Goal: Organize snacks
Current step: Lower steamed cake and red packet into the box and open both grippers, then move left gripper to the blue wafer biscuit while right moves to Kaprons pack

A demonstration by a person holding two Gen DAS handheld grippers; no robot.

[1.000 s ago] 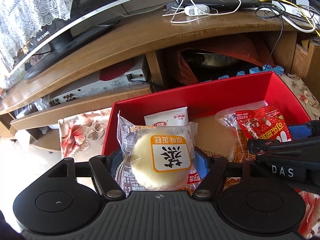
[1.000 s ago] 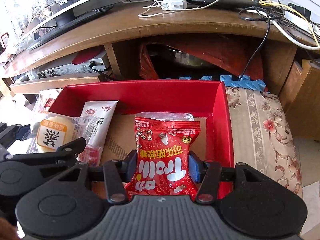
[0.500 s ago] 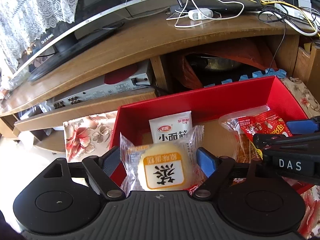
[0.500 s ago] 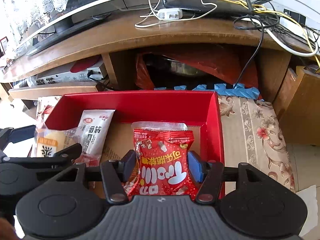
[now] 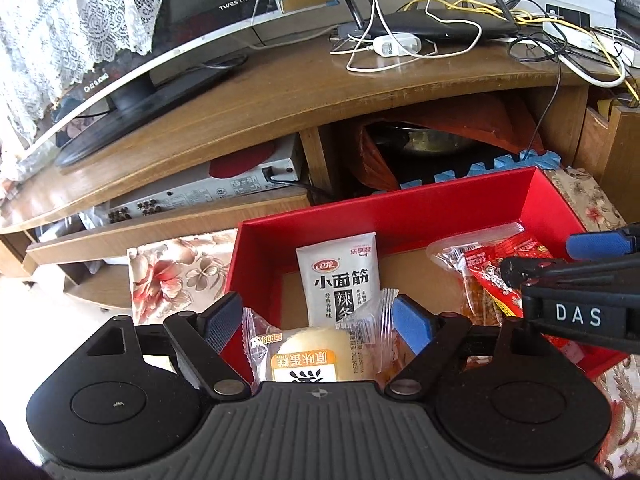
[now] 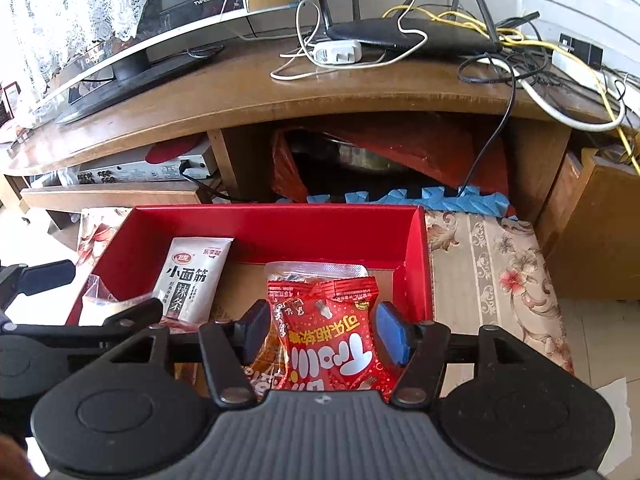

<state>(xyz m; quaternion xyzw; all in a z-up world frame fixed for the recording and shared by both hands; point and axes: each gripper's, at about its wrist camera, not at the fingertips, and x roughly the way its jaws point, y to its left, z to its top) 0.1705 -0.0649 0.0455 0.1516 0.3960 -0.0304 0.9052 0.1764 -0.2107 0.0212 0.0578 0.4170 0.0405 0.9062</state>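
Note:
A red box sits on the floor before a wooden TV stand. A white spicy-strip packet lies in it at the left. My left gripper is open; a round cake in clear wrap lies loose between its blue pads, low at the box's near left. My right gripper is open too, its pads slightly apart from a red snack bag that rests on a clear packet in the box's right part.
The wooden TV stand holds a TV, a router and tangled cables. A silver amplifier sits on its lower shelf. Floral mats flank the box. A wooden crate stands at right.
Both grippers opened and drew back upward. The cake dropped from the left gripper's grip into the box; the red bag was let go and lies in the box.

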